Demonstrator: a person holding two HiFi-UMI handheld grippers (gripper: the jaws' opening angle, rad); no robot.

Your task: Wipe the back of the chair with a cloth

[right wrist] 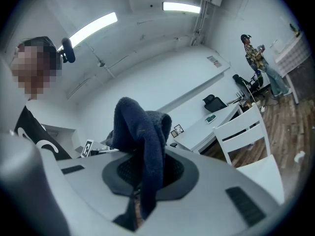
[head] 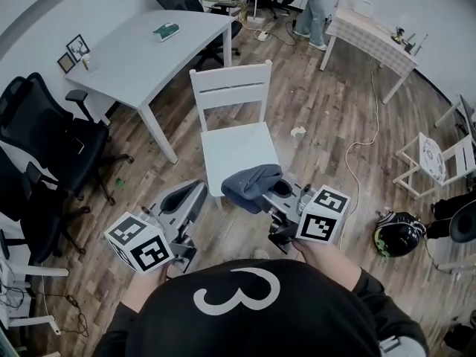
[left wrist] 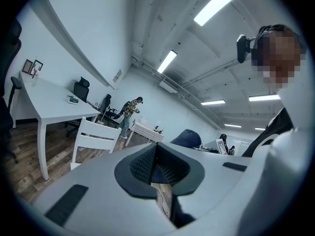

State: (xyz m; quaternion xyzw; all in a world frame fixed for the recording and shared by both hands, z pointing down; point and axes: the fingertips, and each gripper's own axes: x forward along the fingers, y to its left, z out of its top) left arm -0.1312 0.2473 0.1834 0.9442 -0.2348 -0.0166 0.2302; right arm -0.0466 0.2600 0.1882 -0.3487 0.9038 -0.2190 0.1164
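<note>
Pinched tight in the right tongs (head: 277, 193): a dark blue fabric cloth (head: 251, 184), bunched over the jaw tips and drooping down between them. Hangs at the front edge of the white wooden slatted chair (head: 236, 149), low over the seat and well apart from the chair's back (head: 231, 88). Off the seat's front left corner, the left tongs (head: 187, 199), jaws closed together on nothing. Beyond the chair, a white rectangular surface (head: 134, 58) carrying a small green item (head: 166, 30); underneath everything, a wood-plank floor (head: 312, 110).
</note>
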